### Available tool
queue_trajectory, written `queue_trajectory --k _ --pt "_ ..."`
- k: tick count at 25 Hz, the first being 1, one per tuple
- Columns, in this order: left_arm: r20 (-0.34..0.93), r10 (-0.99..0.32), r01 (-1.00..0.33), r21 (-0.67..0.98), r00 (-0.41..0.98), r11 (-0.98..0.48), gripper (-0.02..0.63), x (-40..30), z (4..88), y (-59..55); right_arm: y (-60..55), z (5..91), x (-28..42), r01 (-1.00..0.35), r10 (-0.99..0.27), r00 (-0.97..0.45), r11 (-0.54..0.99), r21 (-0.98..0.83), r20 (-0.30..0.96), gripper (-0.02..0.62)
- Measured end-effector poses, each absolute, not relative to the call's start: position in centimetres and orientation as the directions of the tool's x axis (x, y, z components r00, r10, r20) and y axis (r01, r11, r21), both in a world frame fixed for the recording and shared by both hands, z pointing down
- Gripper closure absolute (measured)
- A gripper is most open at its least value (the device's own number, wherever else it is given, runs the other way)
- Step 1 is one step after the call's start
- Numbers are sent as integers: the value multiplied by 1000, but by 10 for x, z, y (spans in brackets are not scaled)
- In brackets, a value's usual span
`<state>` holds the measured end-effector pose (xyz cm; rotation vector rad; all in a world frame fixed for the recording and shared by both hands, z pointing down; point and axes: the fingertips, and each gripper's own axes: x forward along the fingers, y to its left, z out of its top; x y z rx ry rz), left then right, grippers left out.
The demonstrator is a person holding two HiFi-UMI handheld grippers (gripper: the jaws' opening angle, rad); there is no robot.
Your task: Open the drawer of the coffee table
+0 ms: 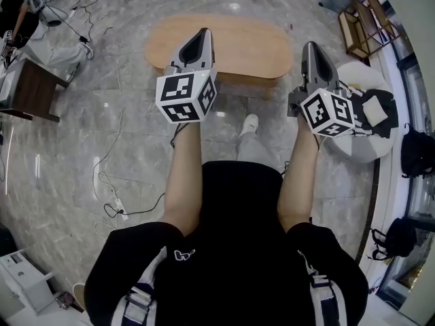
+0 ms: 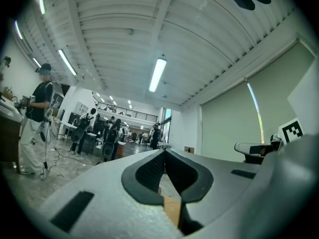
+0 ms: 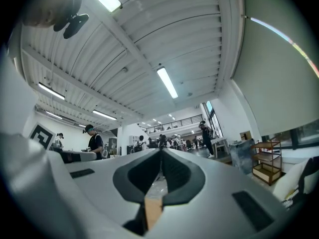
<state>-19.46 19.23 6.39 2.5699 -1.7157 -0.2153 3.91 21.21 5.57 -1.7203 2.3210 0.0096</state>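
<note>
Both pressed together, empty: L tongs (image 1: 202,32), R tongs (image 1: 310,45); coffee table (image 1: 251,43) long axis L-R.

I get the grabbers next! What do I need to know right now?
Left gripper: shut, holding nothing, up in the air.
Right gripper: shut, holding nothing, also in the air.
Coffee table: on the floor just ahead of the person; neither gripper touches it.
Done: nothing on the table yet. No drawer shows pulled out, and its front cannot be made out from above.
Left: get down to the table's side, find the drawer, grip it and probably pull it toward you.
</note>
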Motion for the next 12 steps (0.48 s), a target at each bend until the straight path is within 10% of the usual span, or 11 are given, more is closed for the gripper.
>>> queue_trajectory --k 12 --pt "-58 -911 -907 86 409 -413 595 -141 74 87 102 70 86 -939 -949 -255 288 -186 -185 581"
